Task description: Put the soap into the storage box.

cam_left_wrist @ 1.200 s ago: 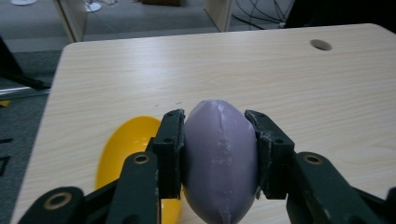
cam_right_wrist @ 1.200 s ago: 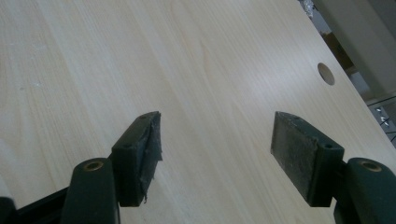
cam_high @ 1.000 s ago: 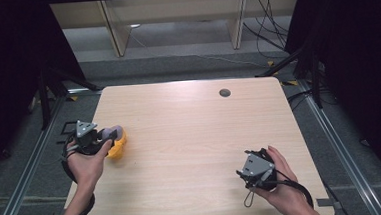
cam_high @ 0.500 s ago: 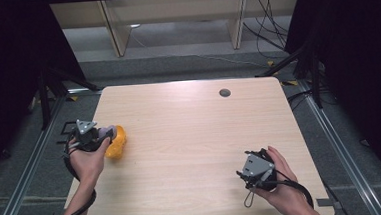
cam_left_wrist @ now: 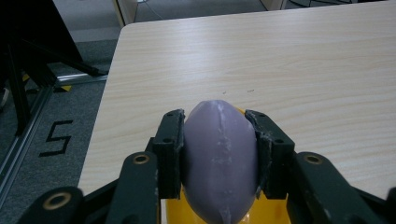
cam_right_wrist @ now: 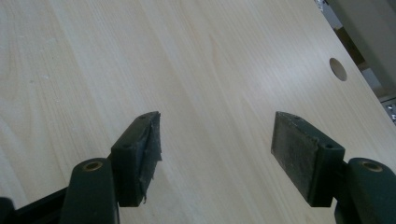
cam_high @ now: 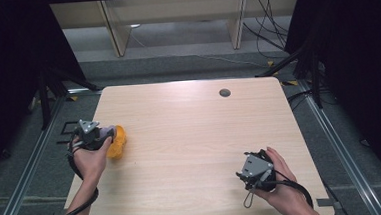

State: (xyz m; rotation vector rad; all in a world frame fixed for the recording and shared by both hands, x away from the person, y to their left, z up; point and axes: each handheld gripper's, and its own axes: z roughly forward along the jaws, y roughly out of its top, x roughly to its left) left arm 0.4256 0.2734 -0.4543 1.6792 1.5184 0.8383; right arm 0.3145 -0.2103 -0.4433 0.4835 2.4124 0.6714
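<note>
My left gripper is shut on a purple egg-shaped thing, one jaw pressing each side. Right under it is a yellow-orange thing, mostly hidden by the egg and the jaws. In the high view this orange thing lies on the wooden table near its left edge, touching the gripper's front. My right gripper rests at the table's near right. Its jaws stand wide apart in the right gripper view, and the right gripper has only bare wood between them.
A small round hole sits near the table's far edge; the same hole is ahead of the right jaws. Grey floor, metal rails and black stands surround the table. A pale shelf frame stands beyond it.
The left gripper with the purple egg has shifted slightly over the orange thing, and less purple shows from above. The right gripper has stayed put.
</note>
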